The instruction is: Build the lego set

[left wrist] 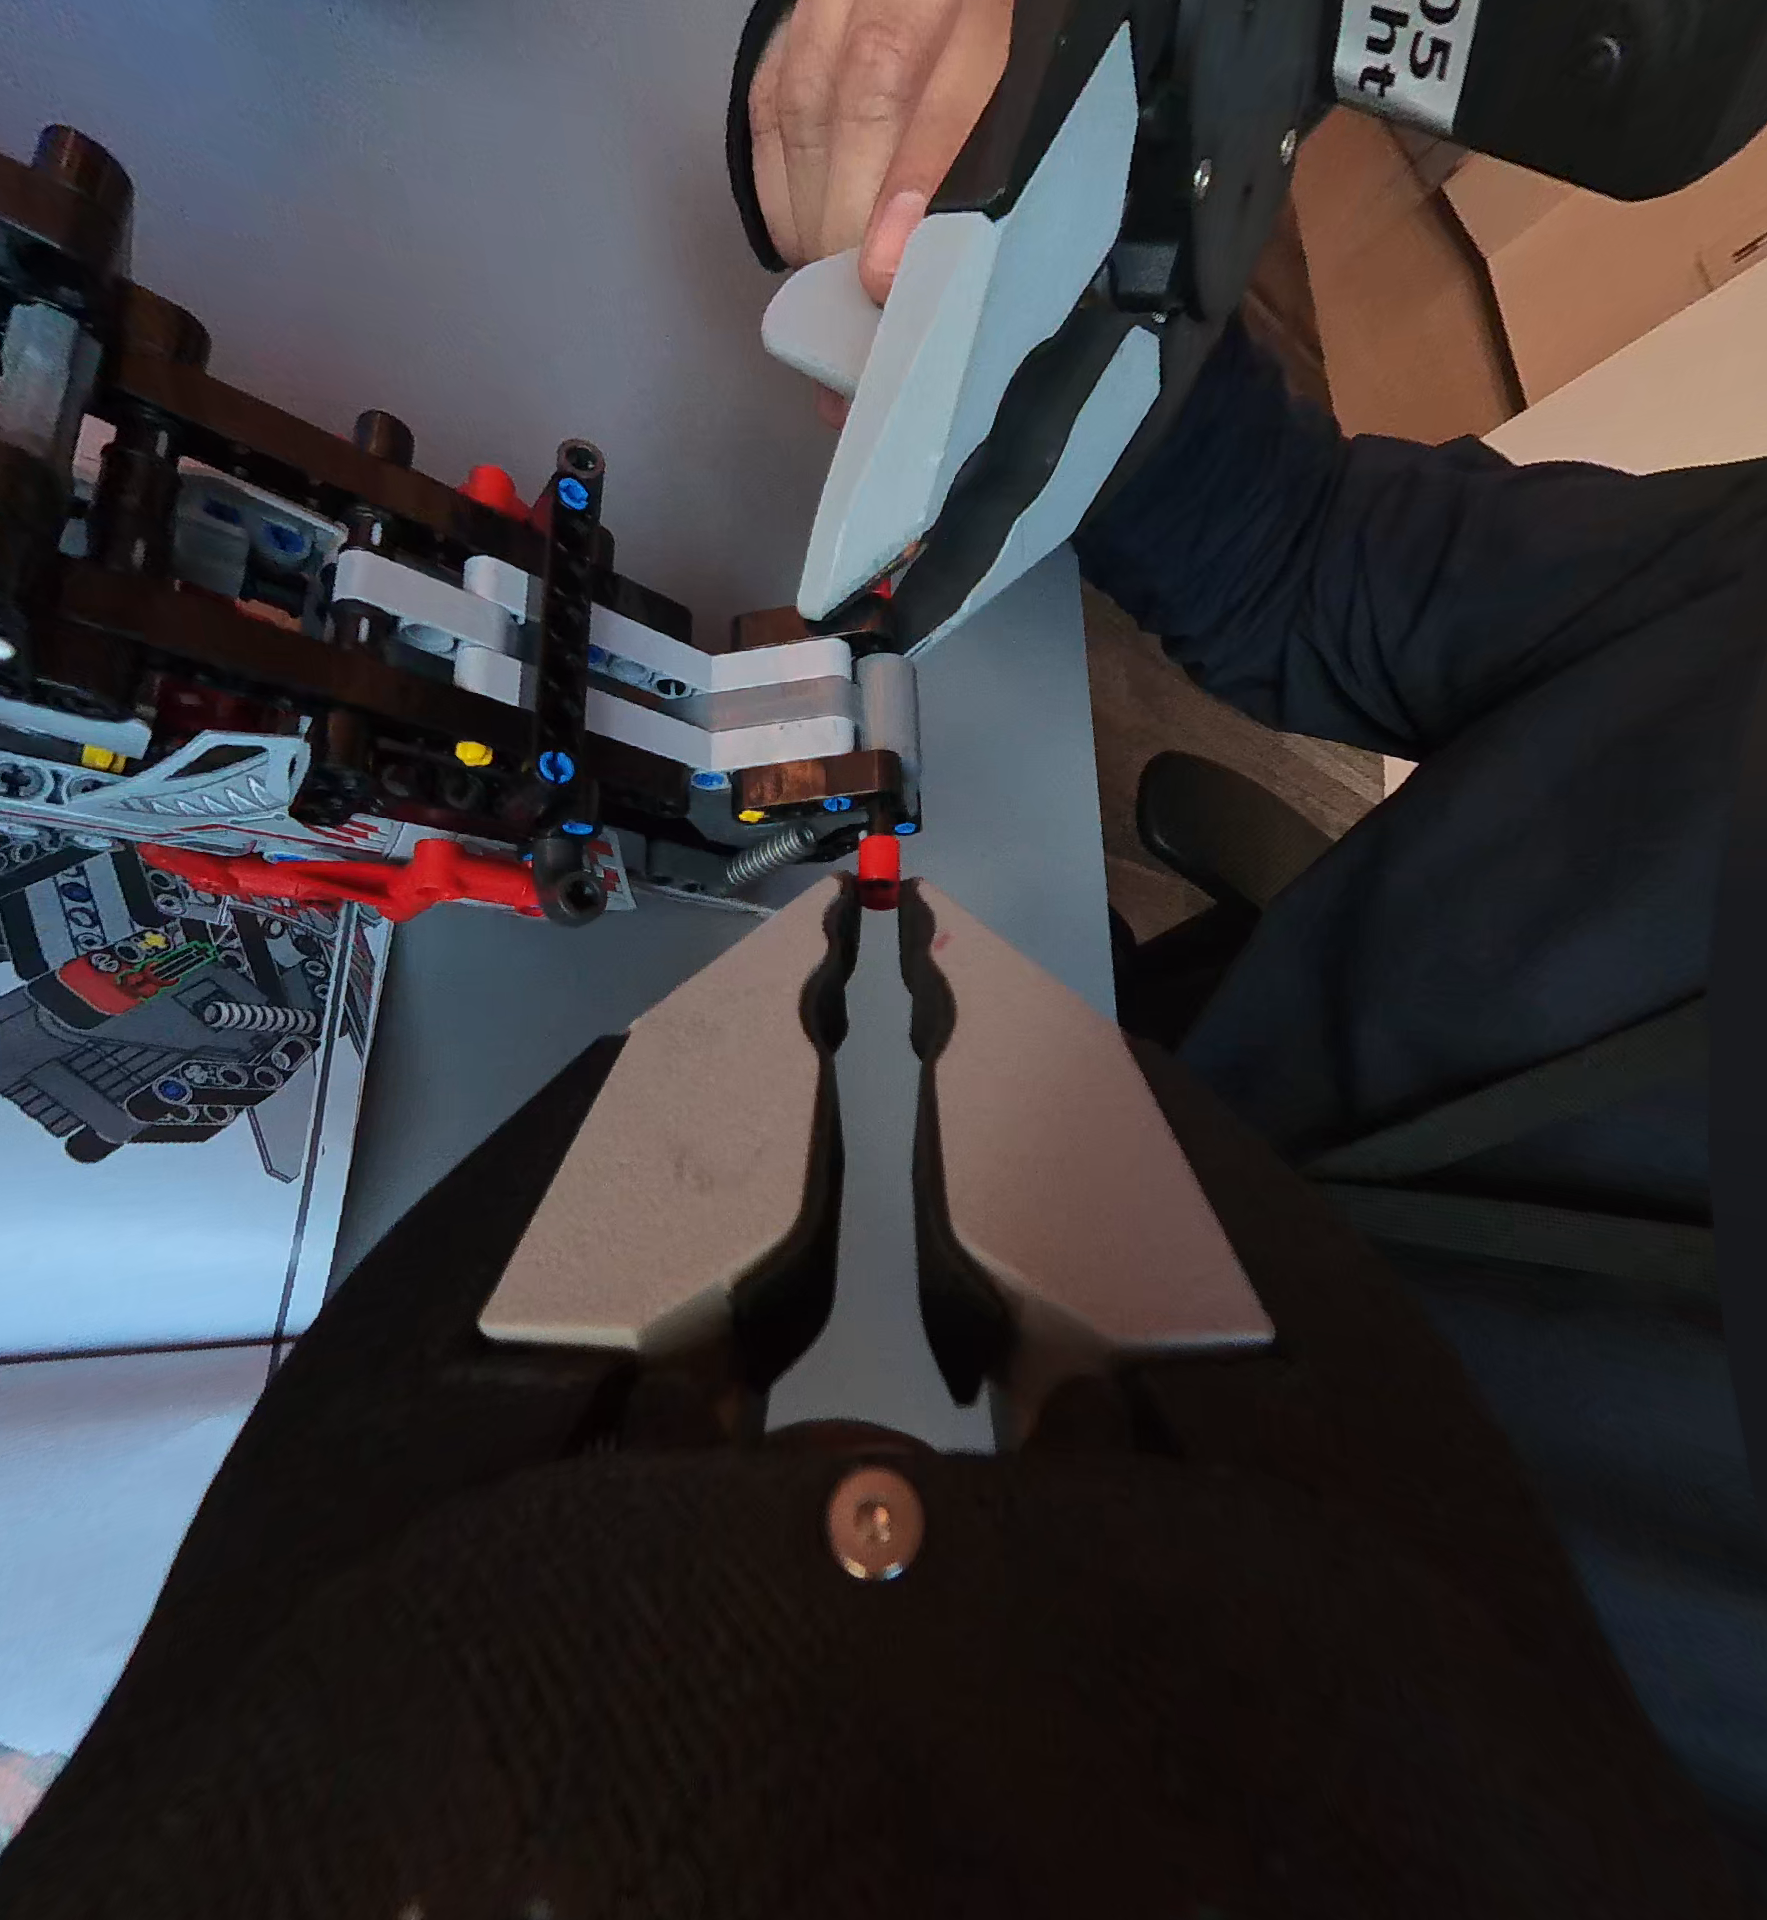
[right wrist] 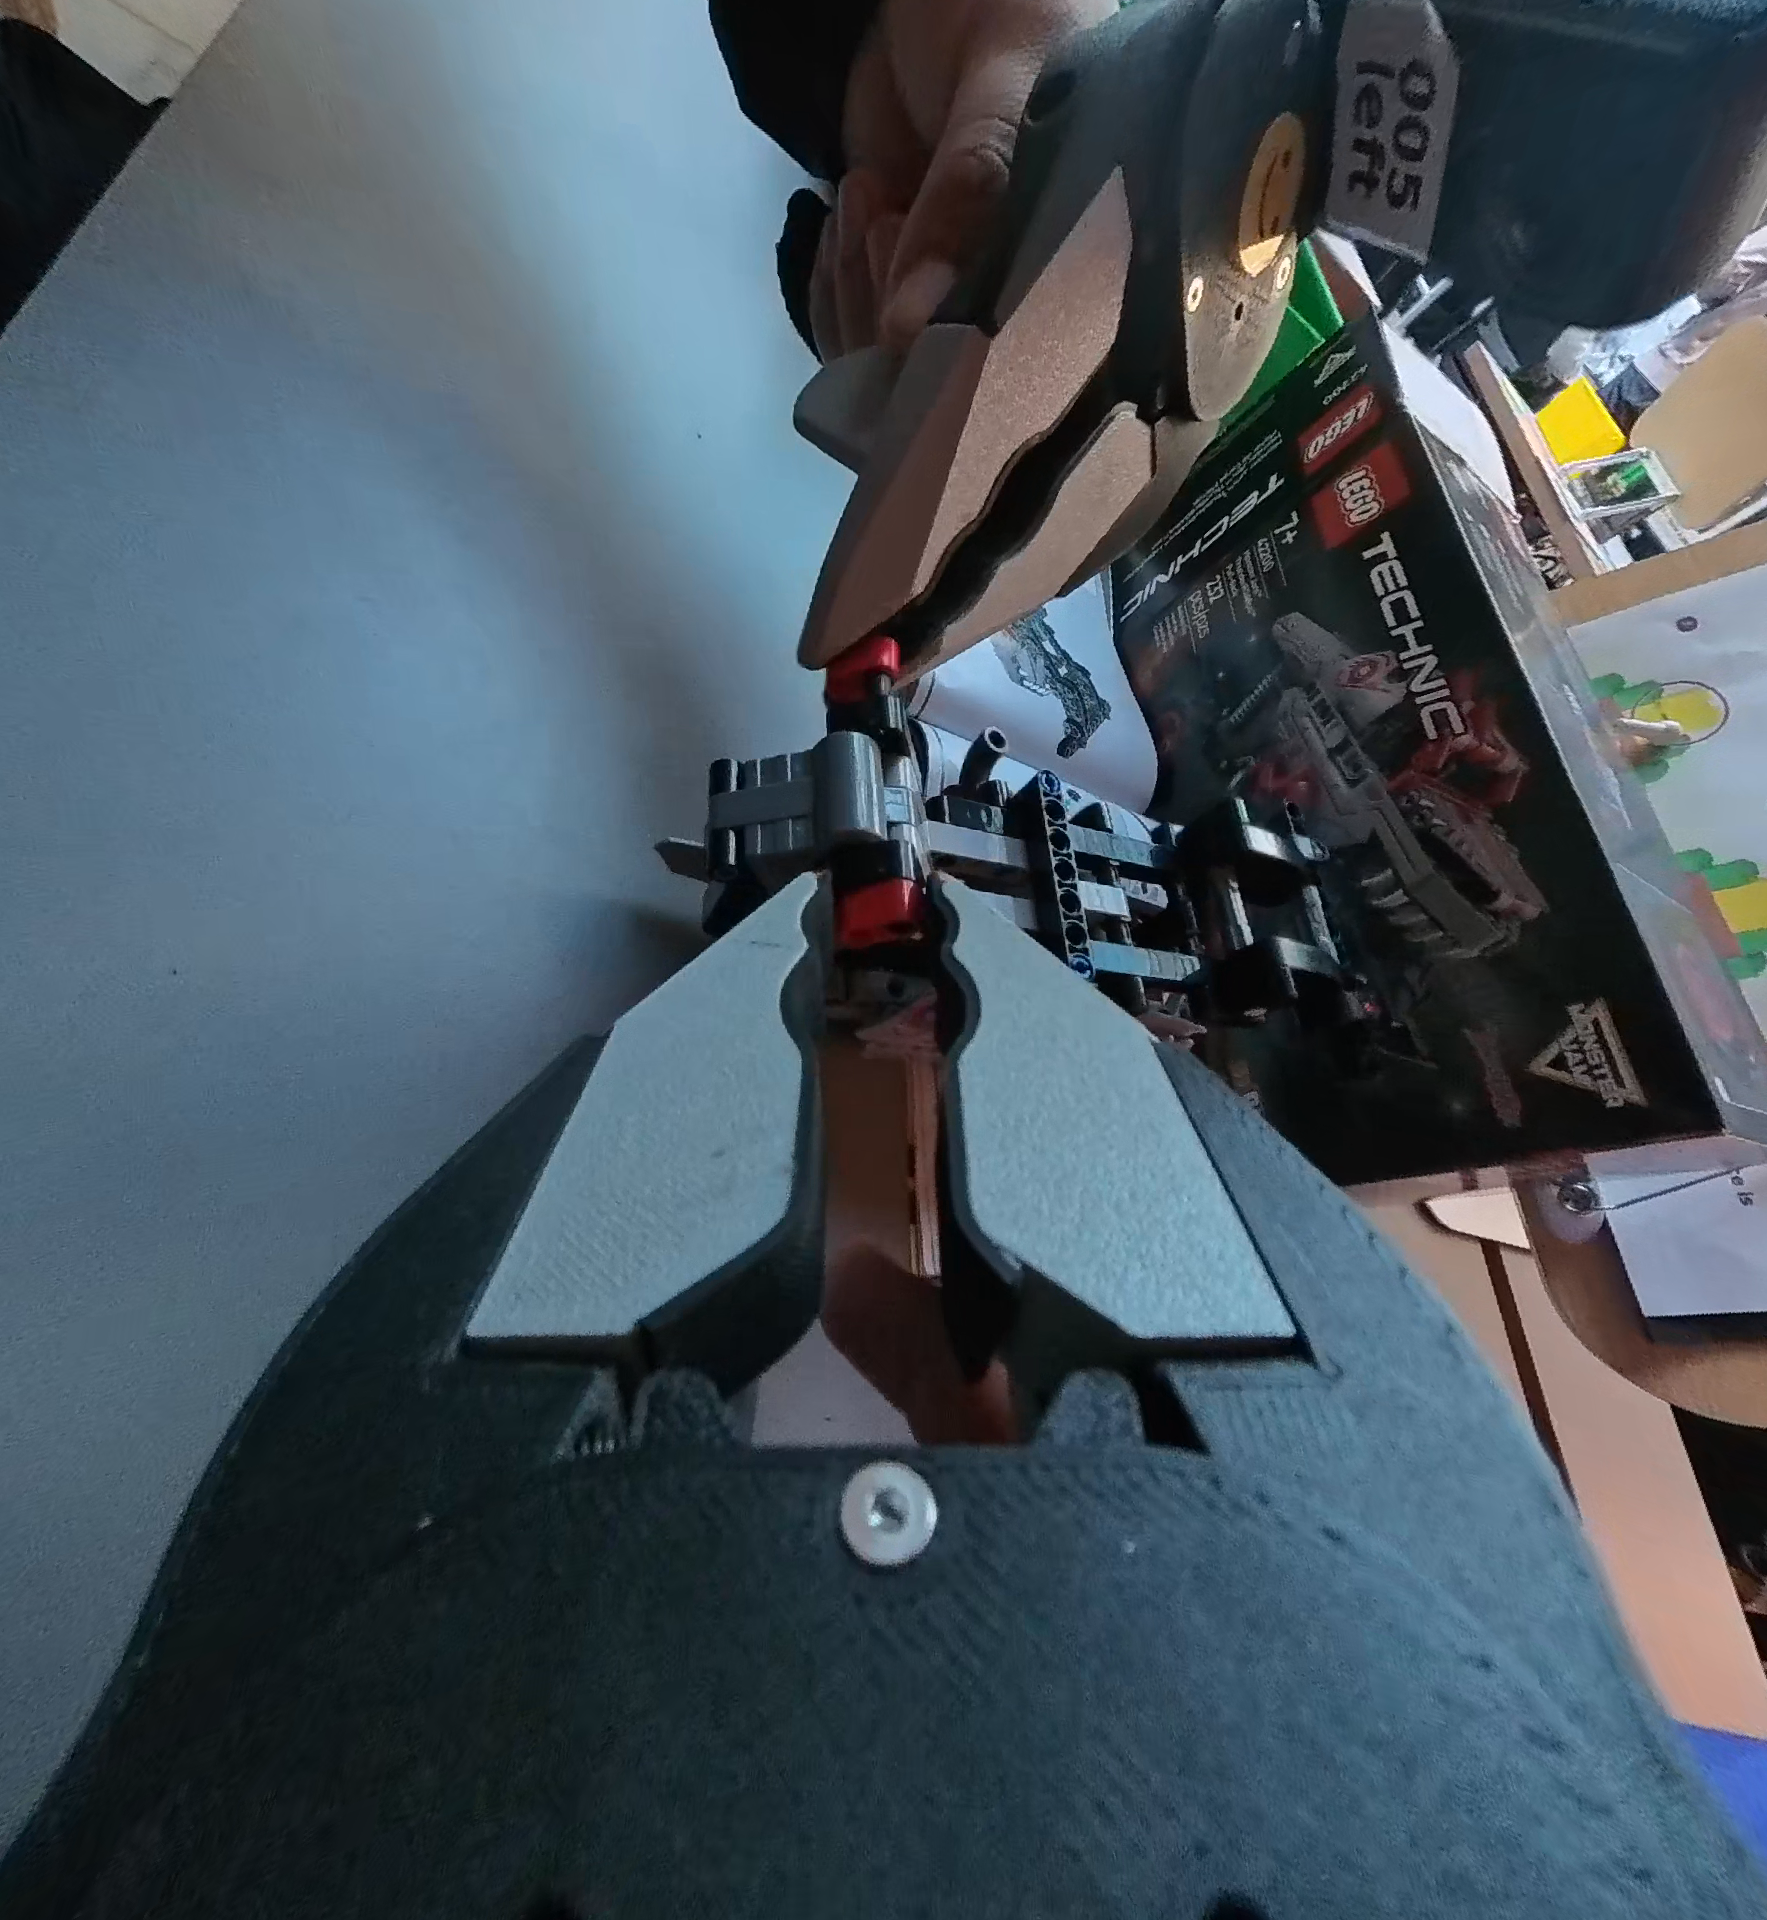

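The part-built Lego Technic model (left wrist: 443, 675), made of black, grey, white and red beams, lies on the grey table (left wrist: 546, 260). At its end a grey connector (left wrist: 887, 707) sits on a cross axle. My left gripper (left wrist: 877, 883) is shut on a small red bush (left wrist: 877, 864) at one end of that axle. My right gripper (left wrist: 863, 608) comes in from the opposite side. In the right wrist view my right gripper (right wrist: 874, 883) is shut on a second red bush (right wrist: 877, 909). The left gripper (right wrist: 863, 649) pinches its red bush (right wrist: 863, 660) beyond the model (right wrist: 1066, 862).
The open instruction booklet (left wrist: 131, 1143) lies under the model. The Lego set box (right wrist: 1378, 779) stands behind the model. A cardboard box (left wrist: 1481, 260) and a person's dark sleeve (left wrist: 1481, 623) are by the table edge. Paper sheets (right wrist: 1741, 779) lie on a brown board. The gap from one gripper's tips to the other's is roughly 5 cm.
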